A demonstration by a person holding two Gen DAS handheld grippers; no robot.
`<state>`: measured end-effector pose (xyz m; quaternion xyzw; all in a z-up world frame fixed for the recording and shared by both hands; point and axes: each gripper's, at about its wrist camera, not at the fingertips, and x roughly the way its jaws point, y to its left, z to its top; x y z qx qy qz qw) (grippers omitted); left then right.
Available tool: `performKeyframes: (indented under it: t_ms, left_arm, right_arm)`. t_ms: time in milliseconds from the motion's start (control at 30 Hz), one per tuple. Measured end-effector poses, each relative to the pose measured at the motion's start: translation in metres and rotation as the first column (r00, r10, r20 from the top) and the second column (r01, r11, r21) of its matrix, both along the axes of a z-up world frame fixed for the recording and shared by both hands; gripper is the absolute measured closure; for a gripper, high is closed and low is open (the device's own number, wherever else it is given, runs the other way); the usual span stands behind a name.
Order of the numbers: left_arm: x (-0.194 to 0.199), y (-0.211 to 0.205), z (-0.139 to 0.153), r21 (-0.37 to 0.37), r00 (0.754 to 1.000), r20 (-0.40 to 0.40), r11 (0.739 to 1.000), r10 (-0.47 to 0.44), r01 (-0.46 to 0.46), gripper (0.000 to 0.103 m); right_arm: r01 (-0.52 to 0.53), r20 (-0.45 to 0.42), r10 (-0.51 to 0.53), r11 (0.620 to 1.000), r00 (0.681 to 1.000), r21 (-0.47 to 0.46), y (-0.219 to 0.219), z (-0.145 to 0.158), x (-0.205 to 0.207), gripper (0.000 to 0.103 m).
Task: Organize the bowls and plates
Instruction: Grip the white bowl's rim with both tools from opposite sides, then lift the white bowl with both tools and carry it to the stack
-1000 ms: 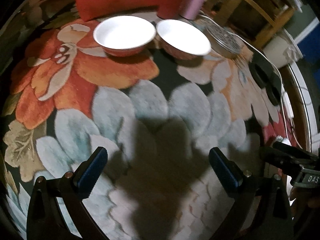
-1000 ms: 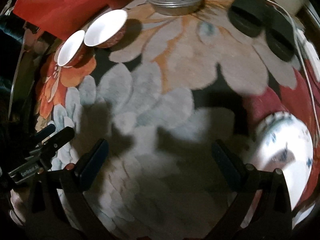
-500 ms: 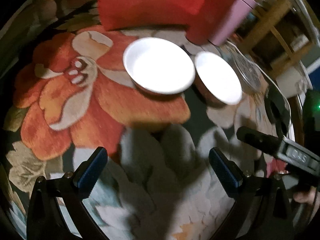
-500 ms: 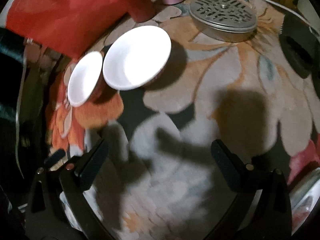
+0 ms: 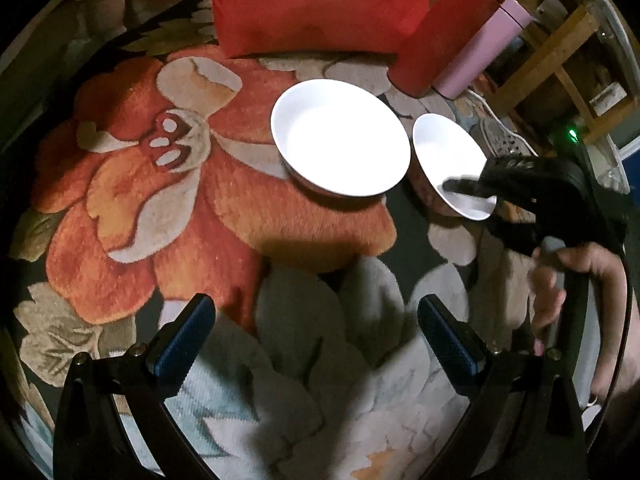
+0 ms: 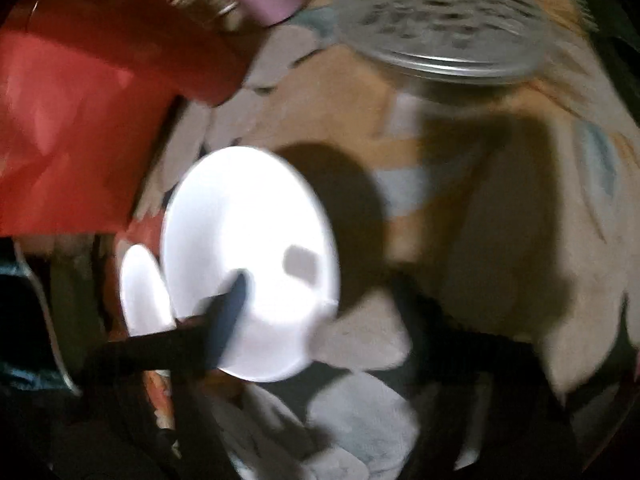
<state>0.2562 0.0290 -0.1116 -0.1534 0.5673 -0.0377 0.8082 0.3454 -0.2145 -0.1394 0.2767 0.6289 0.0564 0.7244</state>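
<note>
Two white bowls with reddish outsides stand side by side on the flowered rug. In the left wrist view the nearer bowl (image 5: pixel 340 136) is ahead, the second bowl (image 5: pixel 450 160) to its right. My left gripper (image 5: pixel 316 340) is open and empty, short of the nearer bowl. My right gripper (image 6: pixel 320 304) is open; one finger (image 6: pixel 230 312) is inside the second bowl (image 6: pixel 248 240), the other outside its rim. The first bowl (image 6: pixel 140 288) shows beyond it. The right wrist view is blurred.
A red cushion (image 5: pixel 320 4), a red cylinder (image 5: pixel 444 36) and a pink cylinder (image 5: pixel 484 44) stand behind the bowls. A perforated metal lid (image 6: pixel 436 20) lies on the rug to the right. A wooden frame (image 5: pixel 560 52) stands at the far right.
Both grippers have moved forward toward the bowls. My right gripper has reached the right-hand bowl, with one finger over its rim. The bowls have not moved.
</note>
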Motion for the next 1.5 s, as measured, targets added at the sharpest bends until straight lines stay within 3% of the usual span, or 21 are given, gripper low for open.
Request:
performKeyframes:
  t_ms: [33, 67, 167, 300, 433, 467, 600, 700, 800, 833, 867, 1000, 1167, 1233, 1333, 1433, 1500]
  left_arm:
    - [-0.001, 0.001, 0.000, -0.001, 1.000, 0.001, 1.000, 0.000, 0.000, 0.002]
    - [-0.002, 0.002, 0.000, 0.000, 1.000, 0.000, 1.000, 0.001, -0.001, 0.002]
    - [-0.004, 0.005, -0.004, 0.000, 1.000, -0.010, 1.000, 0.005, -0.005, 0.002]
    - [-0.011, 0.006, -0.008, -0.020, 1.000, -0.018, 1.000, -0.003, 0.002, 0.002]
    - [-0.017, 0.004, -0.015, -0.062, 0.999, -0.033, 0.998, -0.009, 0.007, 0.002]
    - [-0.017, 0.004, -0.017, -0.066, 0.999, -0.038, 0.998, -0.010, 0.007, 0.002]
    - [-0.020, 0.000, -0.031, -0.086, 0.996, -0.085, 0.996, -0.021, 0.013, 0.004]
    - [-0.021, -0.002, -0.041, -0.096, 0.993, -0.116, 0.995, -0.035, 0.024, 0.026]
    - [-0.019, -0.004, -0.039, -0.086, 0.994, -0.092, 0.995, -0.052, 0.044, 0.062]
    - [-0.016, -0.007, -0.039, -0.095, 0.993, -0.099, 0.994, -0.070, 0.060, 0.080]
    - [-0.015, -0.010, -0.038, -0.095, 0.991, -0.101, 0.993, -0.084, 0.075, 0.083]
    - [-0.021, -0.012, -0.031, -0.091, 0.991, -0.085, 0.991, -0.102, 0.094, 0.083]
    - [-0.052, -0.006, -0.018, -0.145, 0.982, -0.129, 0.982, -0.137, 0.118, 0.083]
    - [-0.070, -0.006, -0.016, -0.148, 0.976, -0.148, 0.979, -0.159, 0.137, 0.083]
    - [-0.094, -0.007, -0.025, -0.140, 0.967, -0.183, 0.978, -0.177, 0.153, 0.083]
    - [-0.105, -0.002, -0.042, -0.150, 0.966, -0.217, 0.983, -0.140, 0.109, 0.080]
    - [-0.106, 0.000, -0.042, -0.158, 0.974, -0.196, 0.984, -0.117, 0.086, 0.078]
  right_arm:
    - [-0.021, -0.010, 0.021, 1.000, 1.000, -0.009, 0.003, -0.001, 0.002, 0.090]
    - [-0.036, -0.012, 0.036, 0.998, 0.999, -0.054, 0.006, -0.001, 0.000, 0.089]
    - [-0.087, 0.003, 0.087, 0.995, 0.996, -0.057, 0.011, -0.002, -0.007, 0.089]
    - [-0.183, -0.039, 0.184, 0.983, 0.982, 0.028, 0.016, -0.007, -0.034, 0.089]
    - [-0.349, -0.054, 0.355, 0.933, 0.933, 0.091, 0.034, -0.010, -0.073, 0.091]
    - [-0.409, -0.045, 0.415, 0.907, 0.909, 0.096, 0.043, -0.009, -0.085, 0.091]
    - [-0.540, 0.004, 0.541, 0.839, 0.841, 0.058, 0.066, -0.004, -0.110, 0.090]
    - [-0.591, 0.041, 0.590, 0.807, 0.806, 0.013, 0.077, 0.002, -0.123, 0.088]
    - [-0.603, 0.042, 0.605, 0.796, 0.795, -0.042, 0.085, 0.002, -0.129, 0.088]
    - [-0.601, 0.042, 0.604, 0.797, 0.796, -0.055, 0.087, 0.002, -0.130, 0.088]
    - [-0.598, 0.046, 0.602, 0.798, 0.797, -0.073, 0.092, 0.003, -0.132, 0.088]
    - [-0.565, 0.066, 0.574, 0.816, 0.816, -0.120, 0.095, 0.001, -0.129, 0.087]
    - [-0.497, 0.016, 0.497, 0.867, 0.868, 0.022, 0.074, 0.006, -0.136, 0.088]
    - [-0.511, -0.022, 0.513, 0.857, 0.858, 0.057, 0.076, 0.012, -0.147, 0.087]
    - [-0.574, -0.055, 0.575, 0.818, 0.817, 0.029, 0.085, 0.015, -0.161, 0.087]
    - [-0.611, -0.070, 0.607, 0.790, 0.792, -0.060, 0.097, 0.011, -0.173, 0.087]
    - [-0.619, -0.053, 0.618, 0.774, 0.784, -0.133, 0.097, 0.010, -0.178, 0.086]
